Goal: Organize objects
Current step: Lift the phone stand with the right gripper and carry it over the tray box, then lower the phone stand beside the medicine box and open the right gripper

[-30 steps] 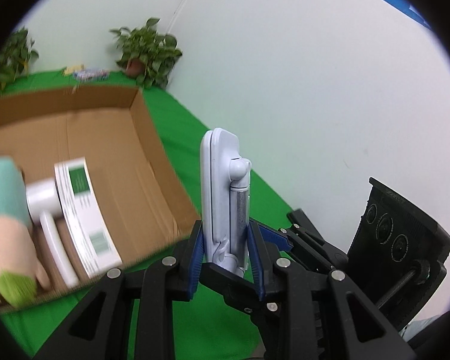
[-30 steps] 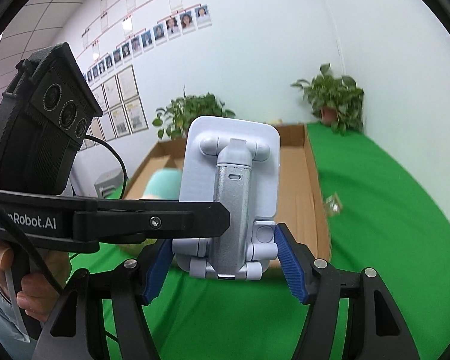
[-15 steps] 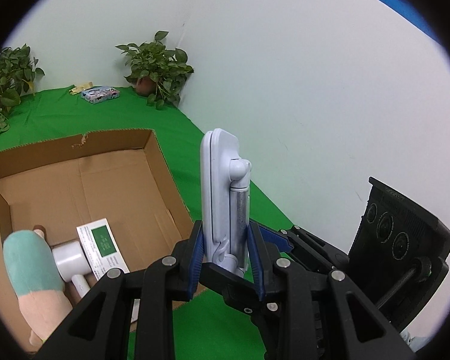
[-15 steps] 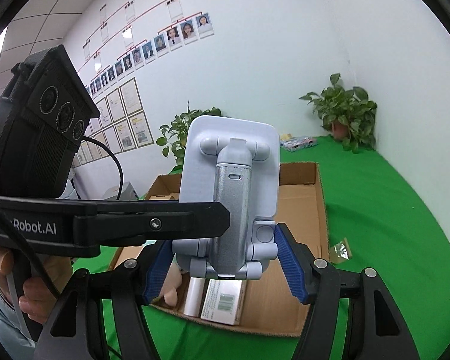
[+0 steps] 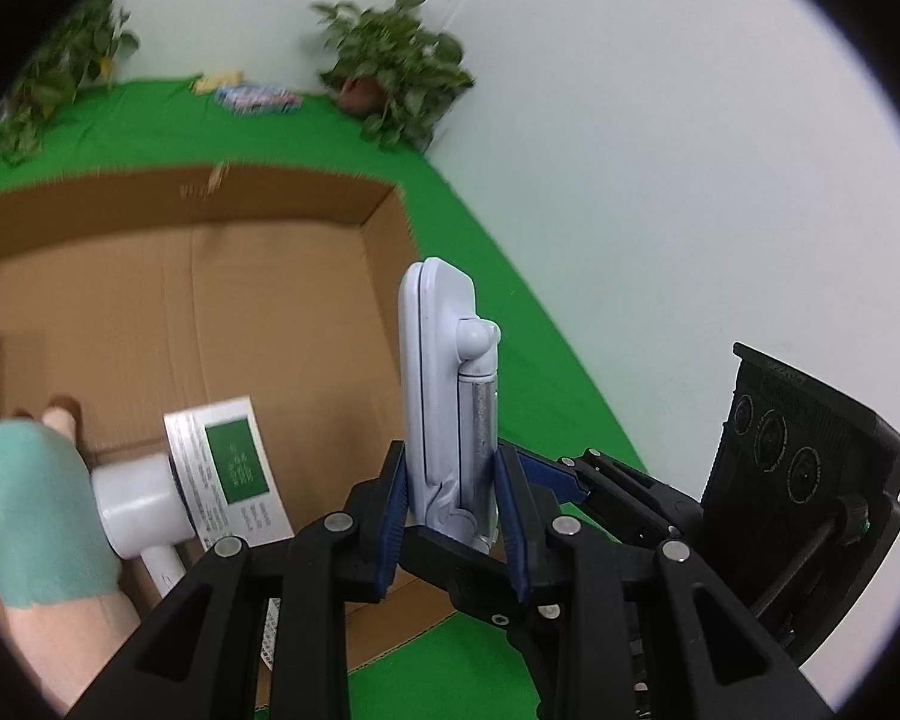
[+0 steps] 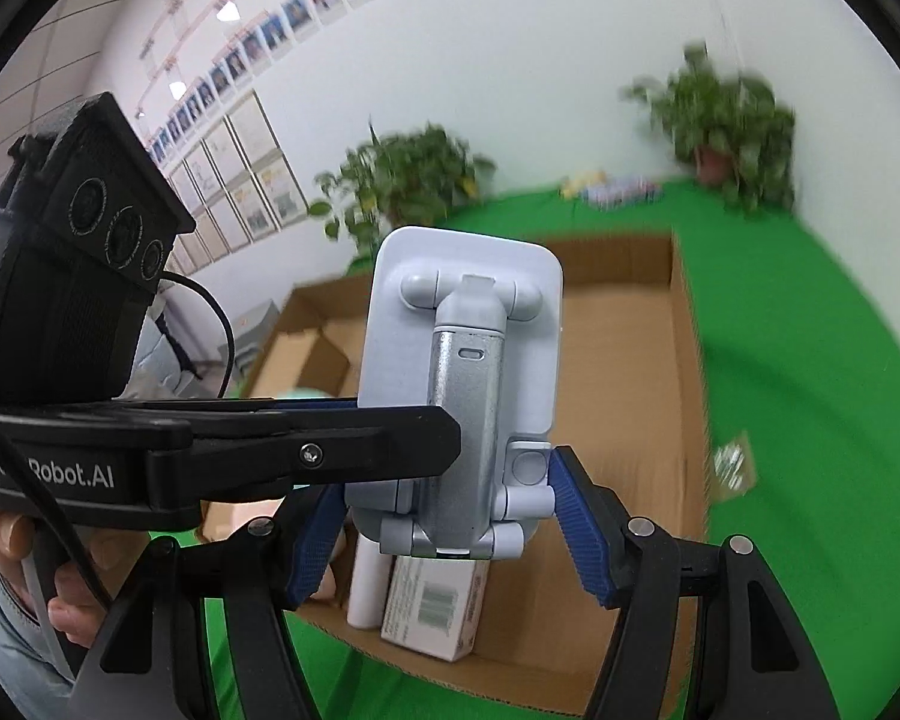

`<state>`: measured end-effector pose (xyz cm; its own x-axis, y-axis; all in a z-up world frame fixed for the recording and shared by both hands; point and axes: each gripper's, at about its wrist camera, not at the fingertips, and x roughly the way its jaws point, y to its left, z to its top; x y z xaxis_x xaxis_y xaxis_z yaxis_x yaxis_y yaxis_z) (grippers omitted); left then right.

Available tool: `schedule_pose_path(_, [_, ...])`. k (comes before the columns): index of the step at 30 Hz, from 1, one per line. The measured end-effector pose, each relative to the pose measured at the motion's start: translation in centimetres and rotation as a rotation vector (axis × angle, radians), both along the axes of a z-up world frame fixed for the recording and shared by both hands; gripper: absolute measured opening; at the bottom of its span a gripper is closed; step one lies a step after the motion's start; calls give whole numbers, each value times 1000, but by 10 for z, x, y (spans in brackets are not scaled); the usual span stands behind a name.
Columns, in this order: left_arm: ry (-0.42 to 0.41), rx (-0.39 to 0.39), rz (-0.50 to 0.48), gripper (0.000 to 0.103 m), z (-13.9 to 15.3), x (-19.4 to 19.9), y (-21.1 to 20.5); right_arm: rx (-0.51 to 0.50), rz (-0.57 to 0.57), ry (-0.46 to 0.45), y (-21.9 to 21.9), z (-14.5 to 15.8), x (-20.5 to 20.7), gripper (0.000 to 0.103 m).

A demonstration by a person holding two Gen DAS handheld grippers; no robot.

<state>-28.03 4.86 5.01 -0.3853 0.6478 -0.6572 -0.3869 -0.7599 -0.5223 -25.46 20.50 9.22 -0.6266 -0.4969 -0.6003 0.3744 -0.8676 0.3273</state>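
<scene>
A pale blue-grey folding phone stand (image 5: 444,396) stands upright, held from two sides. My left gripper (image 5: 450,483) is shut on its thin front and back faces near the base. My right gripper (image 6: 447,522) grips the stand (image 6: 468,372) across its wide base, blue pads (image 6: 576,516) against both edges. The stand hangs above the near edge of an open cardboard box (image 5: 180,300). The left gripper's black finger (image 6: 306,450) crosses the stand in the right wrist view.
In the box (image 6: 630,390) lie a plush toy with a teal cap (image 5: 30,510), a white bottle (image 5: 132,504) and a white carton with a green label (image 5: 228,474). A small clear packet (image 6: 729,468) lies on the green cloth. Potted plants (image 5: 396,84) line the wall.
Both grippers have carried the stand sideways together, and the box has shifted in both views and now fills more of them. Neither grip on the stand has changed.
</scene>
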Motion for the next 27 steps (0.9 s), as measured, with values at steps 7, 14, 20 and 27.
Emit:
schedule_pose_path(7, [-135,-14,23,26,-66,-14,5,-21,7,-145,7,-77,-11,63])
schedule_pose_path(14, [-219,-61,37,27,-102,-16,9,-52,7,-254,5,-131,-15,63])
schedule_pose_path(20, [-274,-83,46,28,-121,-12,13,-25,-3,-322,2,-154,-16,63])
schedule_pose_path(27, [-307,-104,50,28,-128,-2,14,-5,7,-370,-2,-169,-17,63])
